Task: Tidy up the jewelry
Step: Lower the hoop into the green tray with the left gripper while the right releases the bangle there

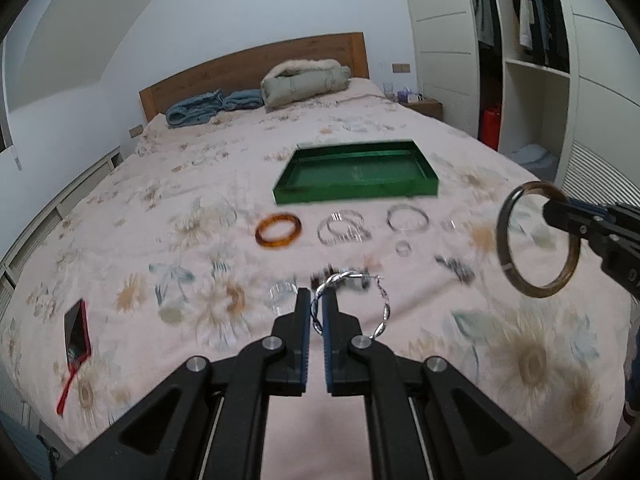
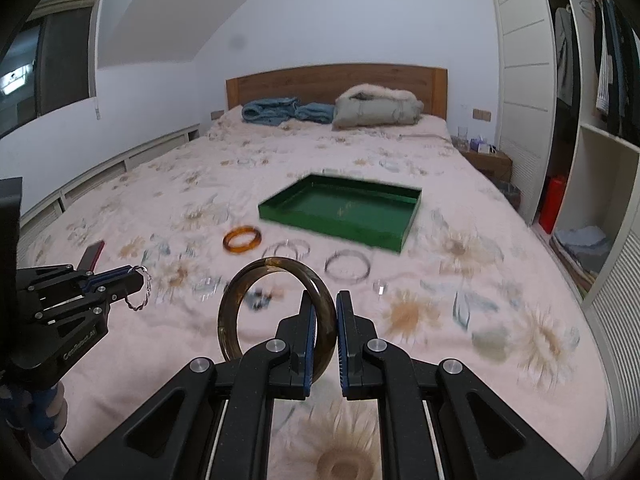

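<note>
Jaws clamped both sides: my left gripper (image 1: 316, 304) pinches a twisted silver hoop (image 1: 352, 304), my right gripper (image 2: 325, 320) a dark bangle (image 2: 276, 308), lifted clear of the bed (image 1: 500, 340), presumably bound for the green tray (image 2: 340, 216) mid-bed.

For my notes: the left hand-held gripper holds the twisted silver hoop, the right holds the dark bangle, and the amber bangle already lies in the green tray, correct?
Not quite: the amber bangle lies on the bedspread in front of the green tray, as the right wrist view shows. The rest is right.
</note>
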Motion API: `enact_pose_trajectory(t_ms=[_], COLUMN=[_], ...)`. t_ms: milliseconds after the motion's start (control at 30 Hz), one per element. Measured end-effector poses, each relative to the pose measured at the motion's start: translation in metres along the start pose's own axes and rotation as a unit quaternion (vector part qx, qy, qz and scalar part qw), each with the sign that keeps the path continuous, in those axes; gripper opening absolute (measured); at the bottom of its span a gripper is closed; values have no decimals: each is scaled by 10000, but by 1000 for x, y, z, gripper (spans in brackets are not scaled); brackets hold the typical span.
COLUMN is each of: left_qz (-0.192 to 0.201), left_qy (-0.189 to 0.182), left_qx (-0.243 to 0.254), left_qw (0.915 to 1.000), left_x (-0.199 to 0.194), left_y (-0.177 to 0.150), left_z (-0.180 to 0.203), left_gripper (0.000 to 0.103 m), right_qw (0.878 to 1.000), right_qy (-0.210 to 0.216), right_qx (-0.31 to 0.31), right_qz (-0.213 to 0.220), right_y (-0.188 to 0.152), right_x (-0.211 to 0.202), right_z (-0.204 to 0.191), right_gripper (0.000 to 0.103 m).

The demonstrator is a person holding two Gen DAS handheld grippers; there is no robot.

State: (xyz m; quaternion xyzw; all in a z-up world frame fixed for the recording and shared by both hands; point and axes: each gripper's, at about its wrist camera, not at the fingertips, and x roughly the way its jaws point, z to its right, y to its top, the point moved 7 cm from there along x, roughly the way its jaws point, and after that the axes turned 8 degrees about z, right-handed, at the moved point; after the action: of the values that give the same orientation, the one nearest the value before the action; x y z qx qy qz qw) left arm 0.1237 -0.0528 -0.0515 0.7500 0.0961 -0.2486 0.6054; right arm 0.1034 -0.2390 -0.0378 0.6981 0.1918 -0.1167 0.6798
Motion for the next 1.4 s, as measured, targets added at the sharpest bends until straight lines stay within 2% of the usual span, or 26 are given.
enact_pose_trajectory(t_ms=[200,333,467,533,700,867,1000,1233,1300,1333,1367,1400], left_qz=[124,152,66,-74,-634,-1051,-1297,-1235,-1272,-1298,-1346,-1390], left_qy=[134,222,149,79,-29,-31,13,-22,-123,-173,-237,-295], left_qx=[-164,-242,-408,-477,-499,-467,-433,-443,-530,-565,-614,-669], left_qw=[9997,9993,9990,9988,9967,9934,9906,9913,9904,9898,9887,9876], left_x=[60,121,196,233,319,373,393,401,403,403,403,401], left_y=[64,106,134,135,115,93,76,80,81,81,81,82], left_z=[-25,-33,-32,-28,-11,-3,-4,-8,-12,-13,-14,-16], left_gripper=[5,5,5,5,5,5,5,6,7,7,7,8], right_qw=[9995,9990,9990,9989,9966,9919,9885,9846,9844,9844,9846,9856], right_qy=[-128,-295,-378,-398,-423,-487,-535,-749,-683,-660,-688,-719], right_qx=[-96,-40,108,264,538,608,496,85,57,63,38,11], right_qz=[263,346,212,24,-452,-1004,-1323,-1576,-1623,-1630,-1605,-1530], right_y=[60,94,104,99,72,42,27,15,15,16,19,23], right_x=[50,111,182,225,298,349,368,379,379,377,375,368], right_z=[22,42,61,74,98,113,114,112,111,110,110,109], right_gripper=[10,10,10,10,10,10,10,12,19,24,34,38])
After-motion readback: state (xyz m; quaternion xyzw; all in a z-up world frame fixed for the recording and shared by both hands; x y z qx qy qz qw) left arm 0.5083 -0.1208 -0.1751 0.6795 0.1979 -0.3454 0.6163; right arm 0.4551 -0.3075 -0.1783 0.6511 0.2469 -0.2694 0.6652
